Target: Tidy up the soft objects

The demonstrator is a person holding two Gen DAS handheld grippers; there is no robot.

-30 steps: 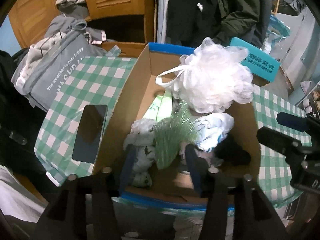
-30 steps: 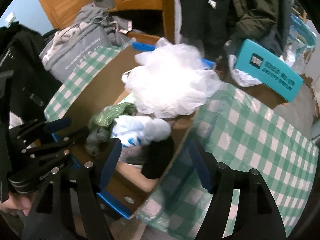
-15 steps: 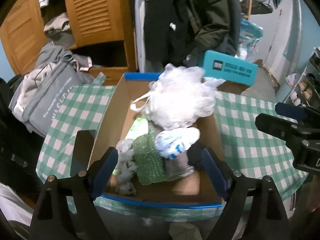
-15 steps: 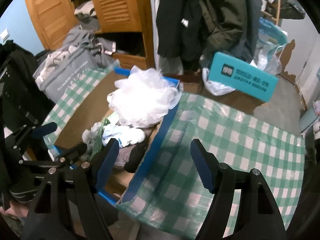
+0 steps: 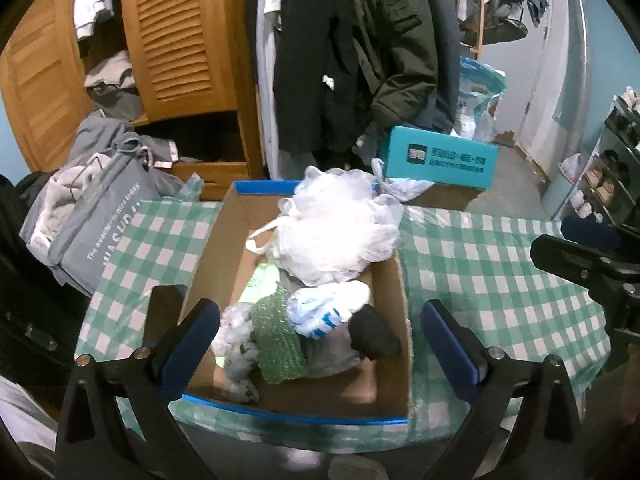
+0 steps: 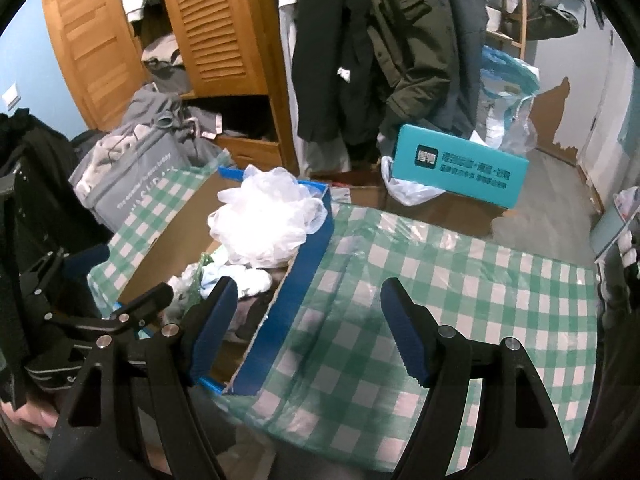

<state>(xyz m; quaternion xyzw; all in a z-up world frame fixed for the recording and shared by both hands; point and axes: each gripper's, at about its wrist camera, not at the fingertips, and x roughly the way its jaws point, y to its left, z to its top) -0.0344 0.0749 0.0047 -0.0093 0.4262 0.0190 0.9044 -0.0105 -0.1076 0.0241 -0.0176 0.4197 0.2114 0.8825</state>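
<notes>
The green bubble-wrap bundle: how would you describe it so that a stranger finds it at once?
Start at the open cardboard box with blue edges on the green-and-white checked tablecloth. Look at the near end of the box, below the big white mesh bath pouf. The green bubble-wrap bundle lies there between a white crumpled plastic bag and a white-and-blue sock; only it is green and bubbled.

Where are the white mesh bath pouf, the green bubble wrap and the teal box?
white mesh bath pouf [image 5: 340,228], left wrist view, middle of its ruffles
green bubble wrap [image 5: 278,340], left wrist view, centre of the crumpled piece
teal box [image 6: 460,170], right wrist view, printed front face
</notes>
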